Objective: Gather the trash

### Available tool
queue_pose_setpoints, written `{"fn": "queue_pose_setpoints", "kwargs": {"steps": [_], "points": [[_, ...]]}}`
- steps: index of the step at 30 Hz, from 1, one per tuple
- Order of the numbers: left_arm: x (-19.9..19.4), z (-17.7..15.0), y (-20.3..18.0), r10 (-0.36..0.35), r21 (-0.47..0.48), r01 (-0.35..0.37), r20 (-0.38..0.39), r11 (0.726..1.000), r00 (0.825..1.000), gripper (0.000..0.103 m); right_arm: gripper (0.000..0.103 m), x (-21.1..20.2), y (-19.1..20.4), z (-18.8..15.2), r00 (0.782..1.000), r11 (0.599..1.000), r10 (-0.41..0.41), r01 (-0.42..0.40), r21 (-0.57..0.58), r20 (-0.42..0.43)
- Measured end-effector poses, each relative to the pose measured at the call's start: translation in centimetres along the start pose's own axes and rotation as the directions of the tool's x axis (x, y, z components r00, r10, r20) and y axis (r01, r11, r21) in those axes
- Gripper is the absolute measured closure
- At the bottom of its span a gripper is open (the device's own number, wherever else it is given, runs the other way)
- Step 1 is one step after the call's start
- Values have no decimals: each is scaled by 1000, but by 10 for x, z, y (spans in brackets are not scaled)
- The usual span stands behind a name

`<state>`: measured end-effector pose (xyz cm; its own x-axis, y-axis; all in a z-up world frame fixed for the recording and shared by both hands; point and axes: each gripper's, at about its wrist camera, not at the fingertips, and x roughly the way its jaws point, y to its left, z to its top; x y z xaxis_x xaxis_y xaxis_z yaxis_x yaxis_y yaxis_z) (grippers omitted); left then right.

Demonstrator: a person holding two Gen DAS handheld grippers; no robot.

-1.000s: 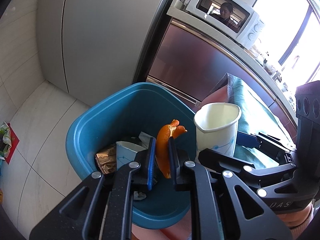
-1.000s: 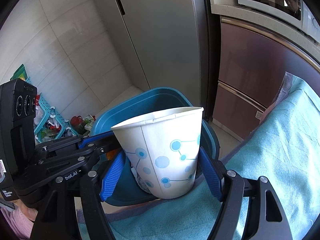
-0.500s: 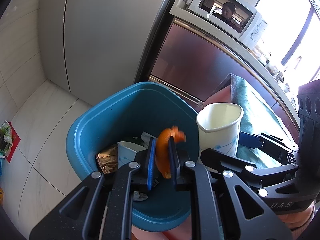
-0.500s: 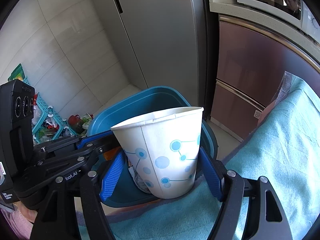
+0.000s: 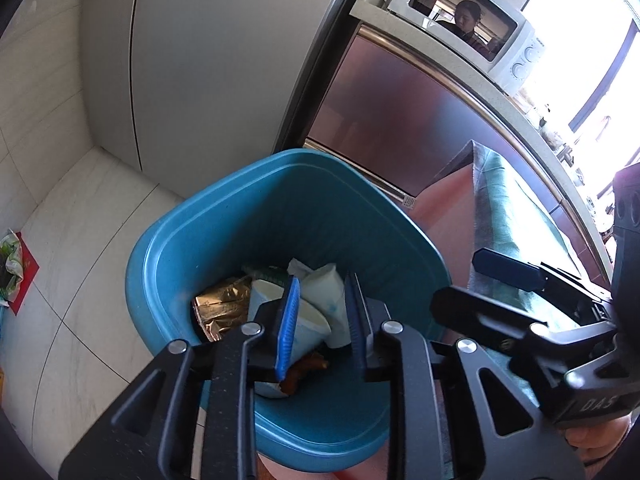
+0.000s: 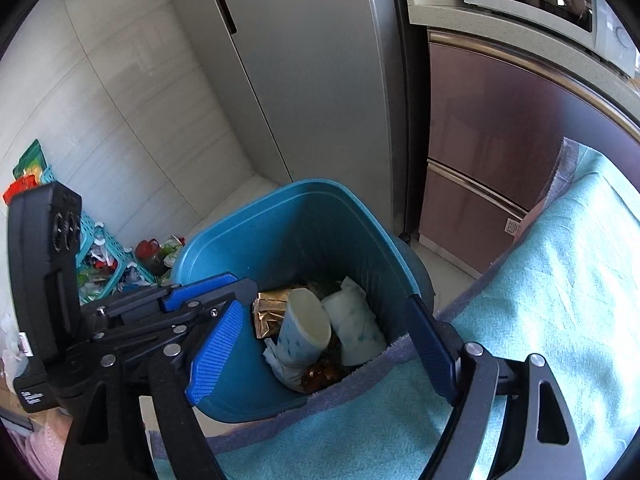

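left gripper [image 5: 320, 316] jaws opening, nothing between them, orange peel [image 5: 302, 372] just dropped in blue bin [image 5: 288, 168] | right gripper [image 6: 320, 356] spreading wide too, its paper cup [image 6: 356, 324] now down at bin's 5 o'clock | both pieces binned, next trash up

Bright daylight, window [image 5: 592, 36] blown out; fisheye edges bent, dark corners; sharp.

2 paper cups [image 6: 306, 328] lie side by side in the bin [image 6: 224, 240], wrapper [image 6: 272, 308] behind them.
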<state>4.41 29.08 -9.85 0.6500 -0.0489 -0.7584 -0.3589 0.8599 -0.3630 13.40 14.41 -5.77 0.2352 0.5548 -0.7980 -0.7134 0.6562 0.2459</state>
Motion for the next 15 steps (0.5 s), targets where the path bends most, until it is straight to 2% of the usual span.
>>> {"fn": "queue_pose_setpoints", "kwargs": {"steps": [6,12,15], "points": [[-14,-4,-4,9,30,-11,44,1000,999,65,23,-15,-8,-7,999,999,24,-25,25,37],[-41,-9,-17,26,91,-37,120,995,992,45,23,-54,-16,-22,991,998,29,-36,49,131],[-59,-14,-27,26,128,-49,171,991,985,23,21,-78,-21,-34,982,997,20,-32,65,186]]}}
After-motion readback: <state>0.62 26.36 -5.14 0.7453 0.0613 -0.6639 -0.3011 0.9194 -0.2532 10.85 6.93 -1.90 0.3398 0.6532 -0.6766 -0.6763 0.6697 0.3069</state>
